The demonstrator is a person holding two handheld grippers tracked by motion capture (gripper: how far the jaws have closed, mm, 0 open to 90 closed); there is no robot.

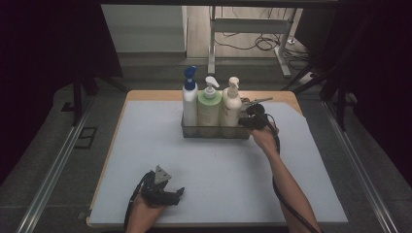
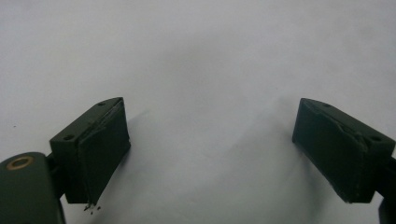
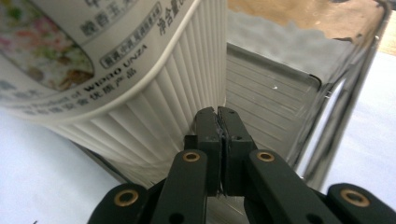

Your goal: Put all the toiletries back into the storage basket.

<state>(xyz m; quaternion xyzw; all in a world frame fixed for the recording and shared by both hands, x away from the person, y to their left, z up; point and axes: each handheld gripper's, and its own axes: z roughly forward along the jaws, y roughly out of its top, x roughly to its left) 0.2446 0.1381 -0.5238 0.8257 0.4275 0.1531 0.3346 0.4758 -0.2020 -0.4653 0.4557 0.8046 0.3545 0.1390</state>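
White matting covers the table (image 1: 145,160), which stands in a dark room. At upper centre of the high view, a clear tray (image 1: 214,132) holds three pump bottles: blue-capped (image 1: 189,99), green (image 1: 209,108) and cream (image 1: 231,104). The right gripper view adds the cream bottle's ribbed side and printed label (image 3: 126,79), with the right gripper (image 3: 218,112) pinched together on the tray's wall beside it. At lower left, the left gripper (image 2: 210,140) gapes wide above bare mat.

cream bottle (image 3: 116,70) cut off at top edge, label blurred
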